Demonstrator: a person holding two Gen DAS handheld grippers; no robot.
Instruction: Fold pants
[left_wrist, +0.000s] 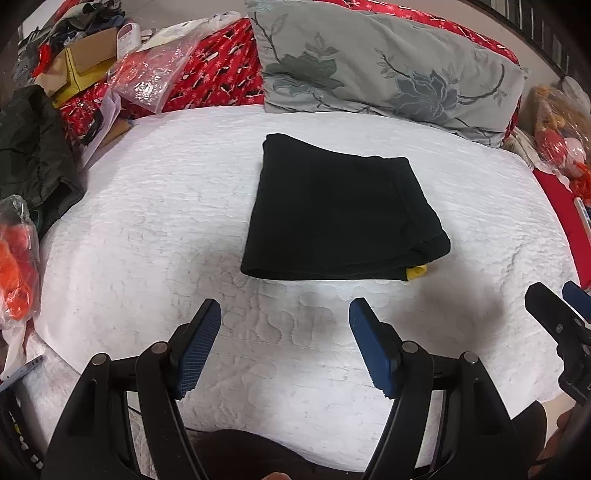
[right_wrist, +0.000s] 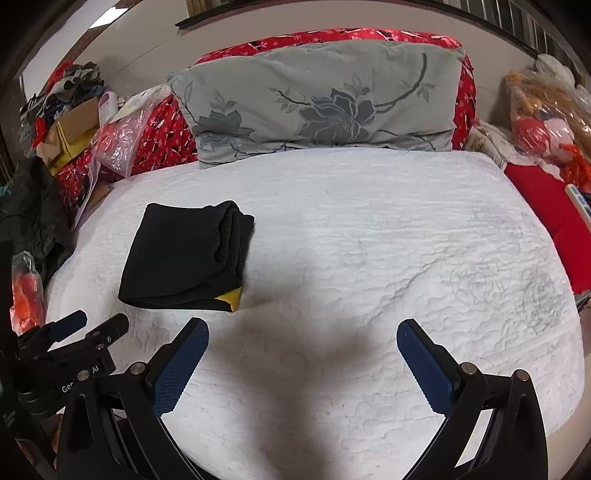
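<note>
1. Tongs first: your left tongs (left_wrist: 284, 314) and right tongs (right_wrist: 303, 332) both gape wide, holding nothing, low in each frame.
2. Across the white bed (left_wrist: 147, 221), the black pants (left_wrist: 332, 214) lie mid-frame as a compact folded stack.
3. Folding looks finished; only a yellow corner (right_wrist: 231, 297) peeks out.

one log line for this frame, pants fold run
stage: fold looks done | pants: compact black stack on white bed cover, untouched | left gripper: open, empty | right gripper: open, empty
</note>
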